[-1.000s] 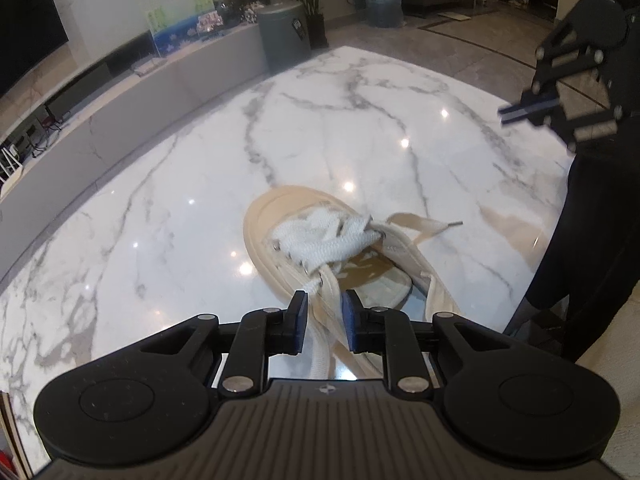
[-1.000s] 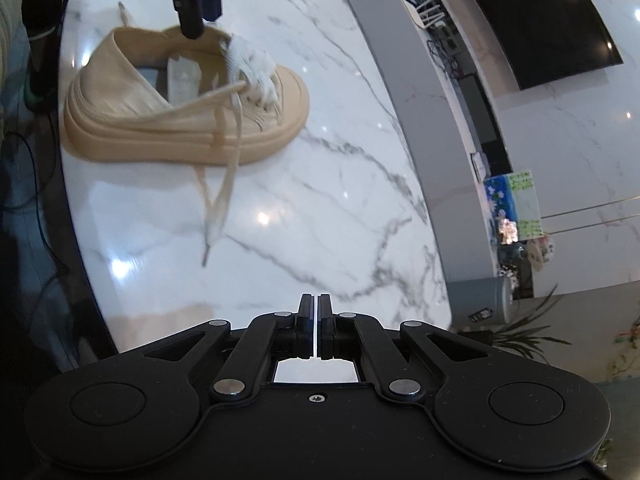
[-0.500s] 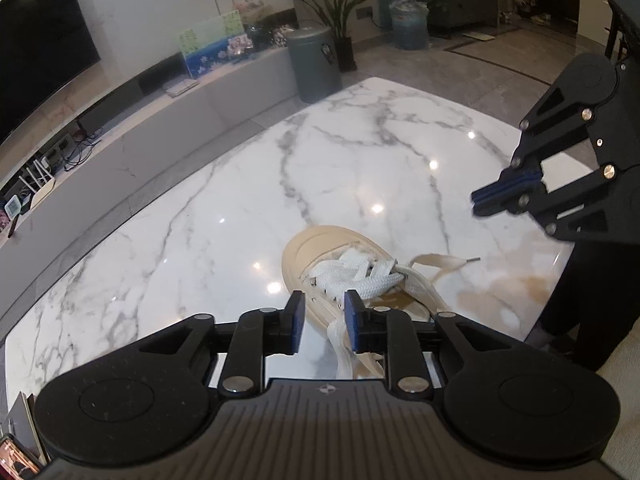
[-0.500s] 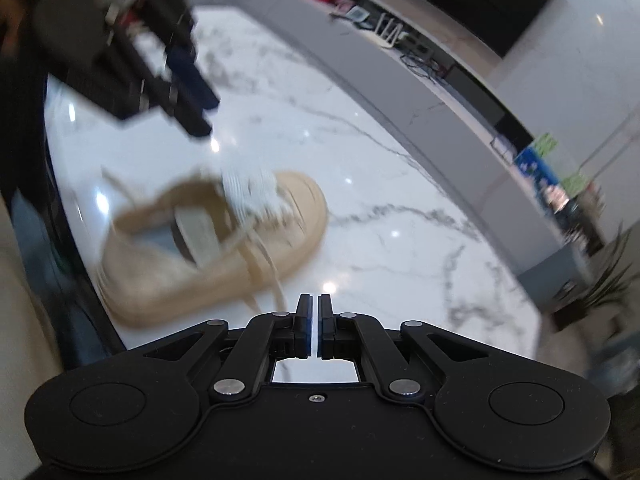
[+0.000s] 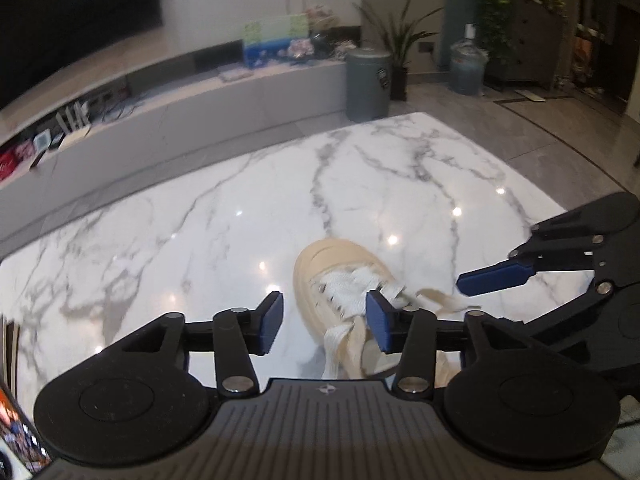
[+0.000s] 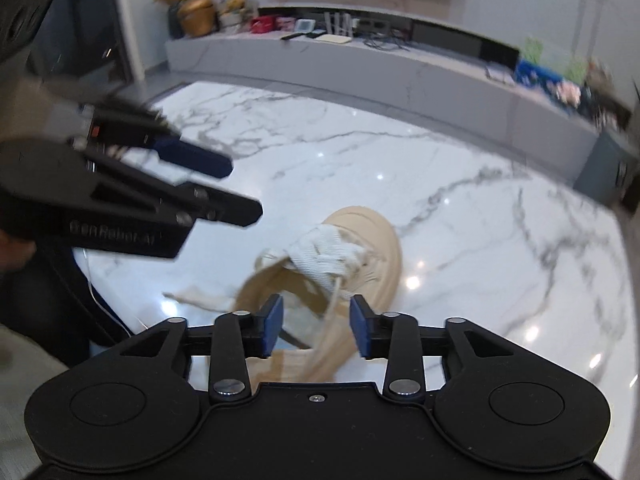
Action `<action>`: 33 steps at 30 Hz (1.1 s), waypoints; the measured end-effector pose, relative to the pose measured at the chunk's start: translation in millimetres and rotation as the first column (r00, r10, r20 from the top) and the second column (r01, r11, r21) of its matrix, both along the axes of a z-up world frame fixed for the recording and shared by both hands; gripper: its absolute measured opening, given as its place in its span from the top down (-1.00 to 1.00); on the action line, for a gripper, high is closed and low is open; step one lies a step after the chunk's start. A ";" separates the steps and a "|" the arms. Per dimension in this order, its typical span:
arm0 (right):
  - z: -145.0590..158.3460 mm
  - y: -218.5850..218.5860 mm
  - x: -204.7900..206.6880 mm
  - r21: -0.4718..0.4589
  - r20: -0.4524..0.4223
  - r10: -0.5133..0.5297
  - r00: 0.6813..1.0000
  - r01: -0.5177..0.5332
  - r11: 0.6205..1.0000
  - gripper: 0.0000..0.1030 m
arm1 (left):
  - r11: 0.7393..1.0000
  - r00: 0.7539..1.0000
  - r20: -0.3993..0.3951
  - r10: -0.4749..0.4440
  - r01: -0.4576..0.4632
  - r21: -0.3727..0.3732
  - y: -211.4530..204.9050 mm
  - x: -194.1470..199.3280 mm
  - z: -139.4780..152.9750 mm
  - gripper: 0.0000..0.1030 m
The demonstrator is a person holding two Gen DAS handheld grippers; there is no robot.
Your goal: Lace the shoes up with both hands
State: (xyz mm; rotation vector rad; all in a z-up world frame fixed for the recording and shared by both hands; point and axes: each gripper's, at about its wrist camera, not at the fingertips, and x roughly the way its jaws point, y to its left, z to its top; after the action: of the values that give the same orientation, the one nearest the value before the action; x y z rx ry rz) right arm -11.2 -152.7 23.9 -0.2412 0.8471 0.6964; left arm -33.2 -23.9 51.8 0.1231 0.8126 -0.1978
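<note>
A beige shoe (image 5: 320, 264) with white laces (image 5: 344, 292) stands on the white marble table (image 5: 200, 232), toe pointing away. My left gripper (image 5: 324, 322) is open above the shoe's near end, and a loose lace end (image 5: 340, 344) hangs between its fingers untouched. The shoe also shows in the right wrist view (image 6: 380, 248). My right gripper (image 6: 314, 326) is open just above the shoe's opening, with a lace strand (image 6: 332, 308) between its fingers. Each gripper shows in the other's view: the right one (image 5: 496, 278) and the left one (image 6: 192, 156).
A long grey TV bench (image 5: 180, 120) with small items runs behind the table. A grey bin (image 5: 368, 84), a plant and a water bottle (image 5: 466, 68) stand beyond the far edge. The table's rounded edge (image 6: 104, 304) lies close to me.
Both grippers have opened; the left was nearly closed around the lace, the right was fully shut. The right gripper swung in over the shoe. The left gripper lifted and drew back.
</note>
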 end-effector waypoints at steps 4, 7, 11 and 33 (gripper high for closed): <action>-5.5 -4.1 -0.4 0.048 -0.045 -0.083 0.996 0.085 0.995 -0.01 | 0.998 0.998 -0.040 0.057 -0.058 -0.035 8.0 -1.3 -11.3 -0.07; -9.7 -11.2 -1.3 0.081 -0.063 -0.155 0.986 0.160 0.984 -0.03 | 0.995 0.995 -0.052 0.087 -0.089 -0.035 10.2 -5.0 -18.0 -0.20; -16.9 -15.1 -5.0 0.087 -0.073 -0.222 0.972 0.228 0.970 -0.36 | 0.992 0.991 -0.063 0.117 -0.120 -0.046 12.2 -9.6 -25.5 -0.38; -35.2 -25.7 -28.5 0.090 -0.010 -0.370 0.929 0.369 0.925 -0.99 | 0.978 0.976 -0.055 0.208 -0.210 -0.018 15.8 -35.2 -41.9 -0.98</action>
State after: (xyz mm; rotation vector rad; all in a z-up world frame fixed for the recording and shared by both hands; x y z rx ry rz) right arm -39.8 -178.4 -11.3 0.0013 0.8232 0.3771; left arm -68.4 -8.0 10.0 0.0092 0.8694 -0.0120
